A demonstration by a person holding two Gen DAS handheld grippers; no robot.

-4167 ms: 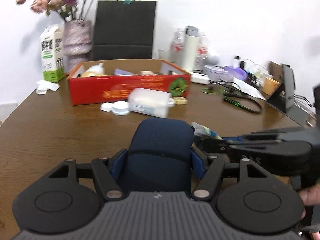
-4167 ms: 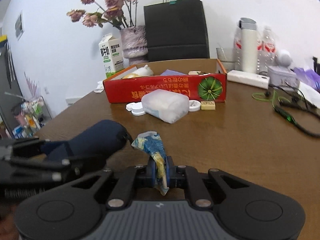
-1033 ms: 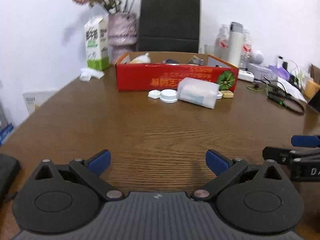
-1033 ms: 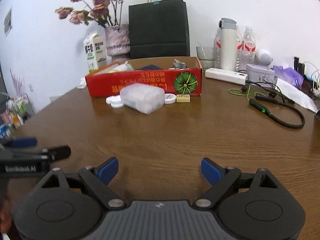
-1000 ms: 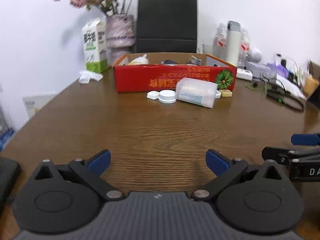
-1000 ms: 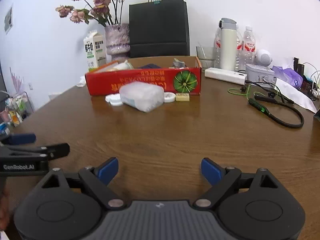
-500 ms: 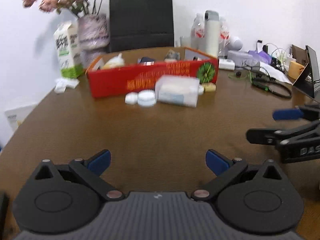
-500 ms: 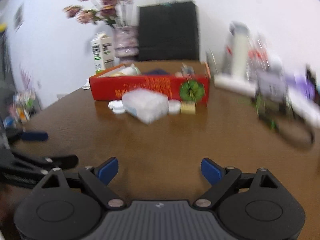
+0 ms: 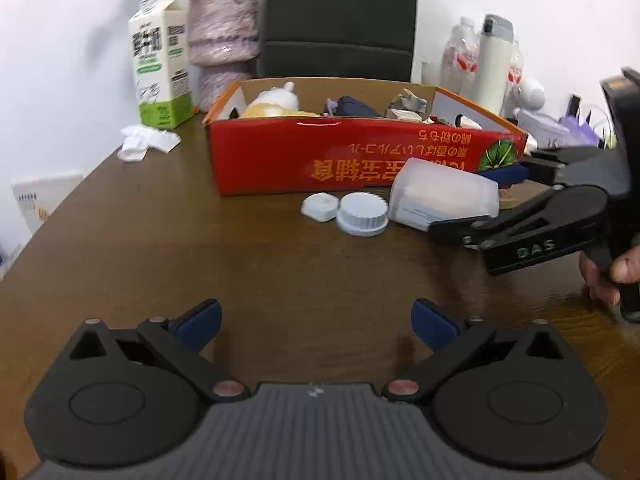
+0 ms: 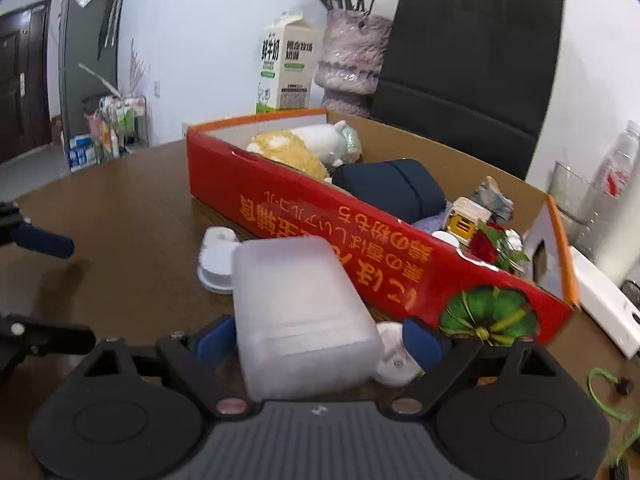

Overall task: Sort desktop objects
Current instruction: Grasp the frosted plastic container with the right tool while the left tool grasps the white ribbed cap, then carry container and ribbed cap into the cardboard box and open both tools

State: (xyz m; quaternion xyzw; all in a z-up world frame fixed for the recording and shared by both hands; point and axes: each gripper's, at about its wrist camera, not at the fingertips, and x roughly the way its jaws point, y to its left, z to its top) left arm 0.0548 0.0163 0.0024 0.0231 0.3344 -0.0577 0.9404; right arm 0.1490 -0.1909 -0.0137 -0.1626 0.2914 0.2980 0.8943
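A translucent white plastic box (image 10: pixel 300 320) lies on the brown table in front of the red cardboard box (image 10: pixel 360 248). My right gripper (image 10: pixel 318 338) is open with its fingers either side of the plastic box; it also shows in the left wrist view (image 9: pixel 476 204). My left gripper (image 9: pixel 316 318) is open and empty, low over bare table (image 9: pixel 200 248) well short of the red box (image 9: pixel 360 160). The red box holds a navy pouch (image 10: pixel 390 188), a plush toy (image 10: pixel 296 148) and small items.
Two white lids (image 9: pixel 346 212) lie left of the plastic box. A milk carton (image 9: pixel 158 60), a vase (image 9: pixel 222 40), a black bag (image 9: pixel 340 16) and bottles (image 9: pixel 484 64) stand behind. Crumpled tissue (image 9: pixel 146 142) lies at far left. A white power strip (image 10: pixel 604 300) is at right.
Both grippers have moved forward toward the red box. My right gripper has come up around the plastic box. Earlier the navy pouch and a wrapper were held; now both grippers are empty.
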